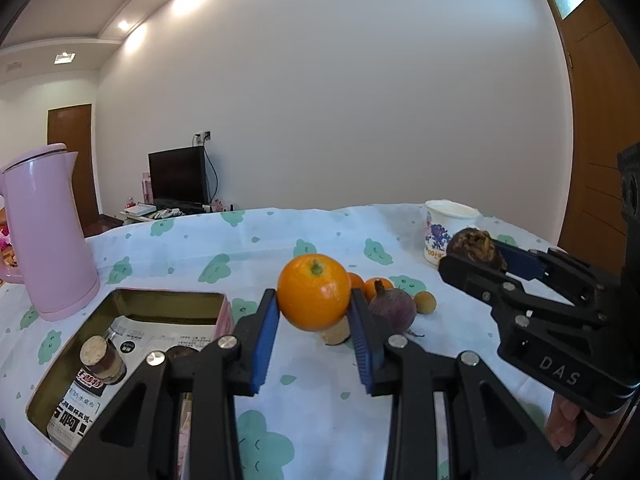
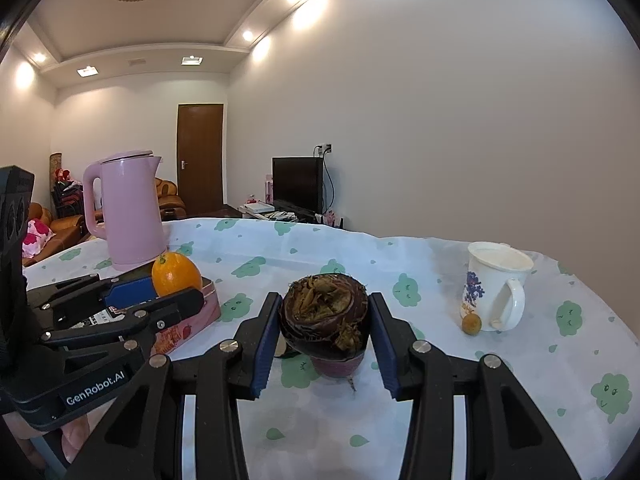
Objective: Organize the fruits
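Note:
My left gripper (image 1: 314, 301) is shut on a big orange (image 1: 312, 286) and holds it above the cloth, just right of an open pink tin box (image 1: 132, 300). In the right wrist view the same orange (image 2: 176, 274) hangs over the tin's corner (image 2: 206, 306). My right gripper (image 2: 325, 305) is shut on a dark brown-purple fruit (image 2: 324, 312) with a dried, ragged top, also seen at the right of the left wrist view (image 1: 474, 248). On the table below lie a purple-red fruit (image 1: 392, 308), two small oranges (image 1: 376, 283), a longan (image 1: 425, 303) and a beige piece (image 1: 336, 335).
A pink kettle (image 1: 48, 236) stands at the back left beside the tin, which holds a printed packet and a small jar (image 1: 98, 356). A white flowered mug (image 2: 496, 284) stands at the right with a longan (image 2: 471, 324) at its foot. The table wears a cloud-print cloth (image 2: 400, 420).

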Tool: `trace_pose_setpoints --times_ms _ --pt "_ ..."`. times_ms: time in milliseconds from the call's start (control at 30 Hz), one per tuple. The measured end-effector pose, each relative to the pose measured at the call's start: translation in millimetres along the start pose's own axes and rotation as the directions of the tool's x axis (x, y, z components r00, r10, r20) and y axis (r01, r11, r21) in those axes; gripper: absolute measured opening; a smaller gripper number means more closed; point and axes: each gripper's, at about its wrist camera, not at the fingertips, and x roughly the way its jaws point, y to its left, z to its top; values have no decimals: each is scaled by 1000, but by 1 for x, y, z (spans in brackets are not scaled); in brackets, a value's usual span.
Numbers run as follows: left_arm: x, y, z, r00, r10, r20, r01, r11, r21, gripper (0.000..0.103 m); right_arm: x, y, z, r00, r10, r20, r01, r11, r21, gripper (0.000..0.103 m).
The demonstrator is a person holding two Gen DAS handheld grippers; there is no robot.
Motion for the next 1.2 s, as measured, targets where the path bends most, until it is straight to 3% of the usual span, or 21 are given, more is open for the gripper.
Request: trace_pose_setpoints --times_ms 1200 --pt "-21 46 -7 997 59 -51 -62 997 -51 36 16 53 14 993 115 -27 -116 993 -35 45"
